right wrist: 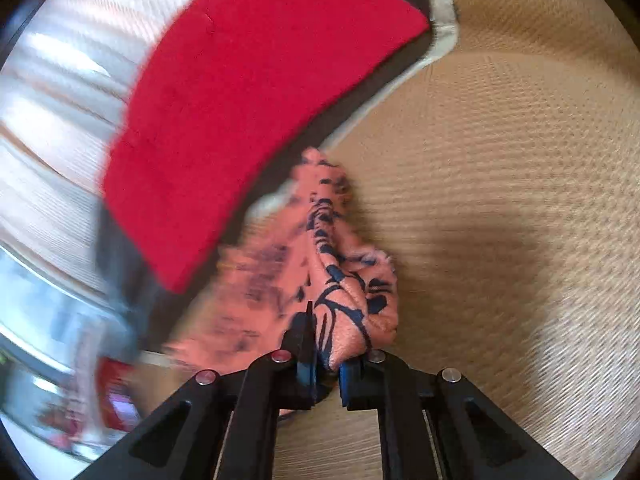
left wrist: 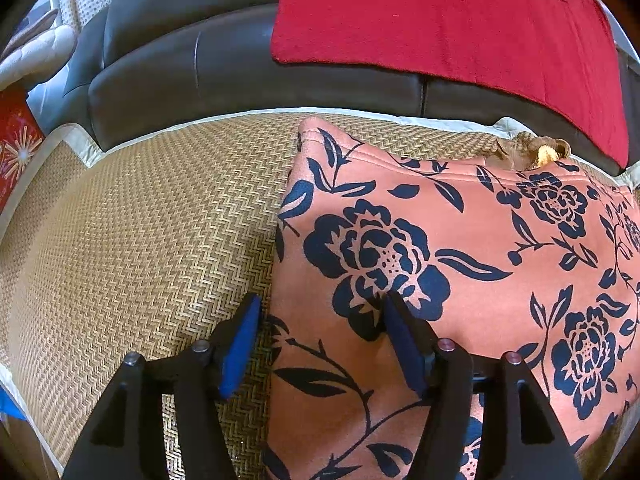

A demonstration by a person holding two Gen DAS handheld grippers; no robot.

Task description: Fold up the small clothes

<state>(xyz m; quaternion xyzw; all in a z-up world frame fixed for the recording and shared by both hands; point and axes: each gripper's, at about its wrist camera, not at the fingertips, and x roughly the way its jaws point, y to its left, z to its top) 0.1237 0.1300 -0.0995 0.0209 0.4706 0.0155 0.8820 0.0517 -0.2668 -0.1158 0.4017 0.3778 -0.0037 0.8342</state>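
A salmon-pink garment with a dark blue flower print (left wrist: 460, 248) lies spread on a woven straw mat (left wrist: 140, 220). My left gripper (left wrist: 320, 312) is open; its blue-padded fingers straddle the garment's left edge, one finger over the mat, one over the cloth. My right gripper (right wrist: 326, 356) is shut on a bunched fold of the same garment (right wrist: 344, 280) and holds it lifted above the mat (right wrist: 500, 160). The right wrist view is blurred by motion.
A red cloth (left wrist: 460, 20) is draped over a dark leather sofa (left wrist: 180, 72) behind the mat; it also shows in the right wrist view (right wrist: 240, 100). A small brown item (left wrist: 532, 152) pokes out behind the garment's far edge. A red box (left wrist: 16, 148) stands at far left.
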